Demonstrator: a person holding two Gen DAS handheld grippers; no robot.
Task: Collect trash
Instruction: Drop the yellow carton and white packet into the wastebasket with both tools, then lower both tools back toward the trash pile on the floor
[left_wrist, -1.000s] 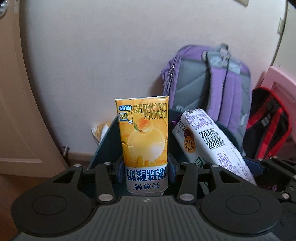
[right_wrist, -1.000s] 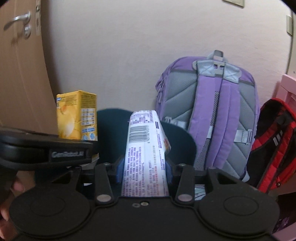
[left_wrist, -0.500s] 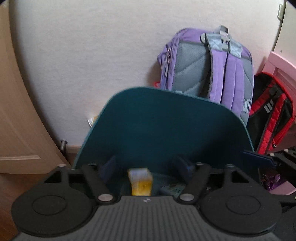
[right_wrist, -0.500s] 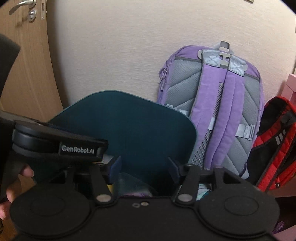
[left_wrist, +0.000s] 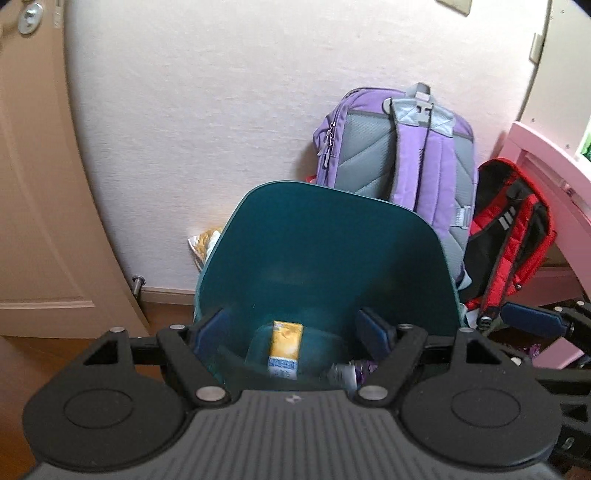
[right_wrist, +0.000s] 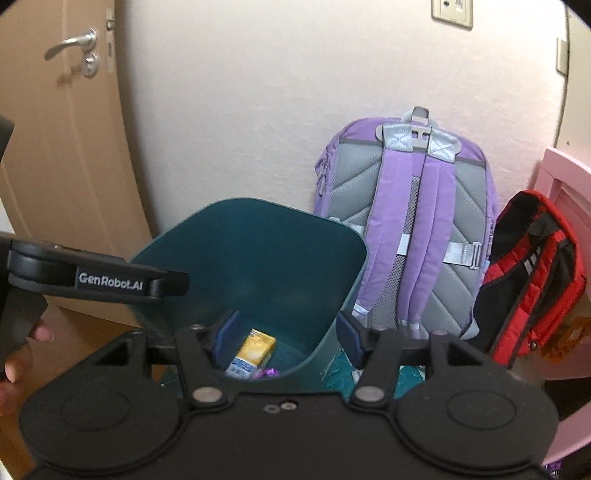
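Two hand-held grippers hang over a teal waste bin (left_wrist: 325, 251) that stands on a wooden floor against a pale wall. The left gripper (left_wrist: 291, 326) has its blue-padded jaws spread wide with nothing between the pads. The right gripper (right_wrist: 286, 338) has just been opening its jaws, and they too hold nothing. At the bottom of the bin lies a yellow drink carton (left_wrist: 284, 349), on its side, seen between the left gripper's fingers; the right wrist view shows the same carton near the bin's near wall. Just beside the carton, toward the bin's right side, rests what looks like a crumpled white and purple snack wrapper (left_wrist: 349, 371), though most of it is hidden by the gripper body. A purple backpack (right_wrist: 410, 225) leans upright against the wall just behind the bin's far right corner, with a red and black bag (right_wrist: 532, 273) beside it. A person's hand (right_wrist: 22, 354) grips the left tool's handle at the right view's left edge.
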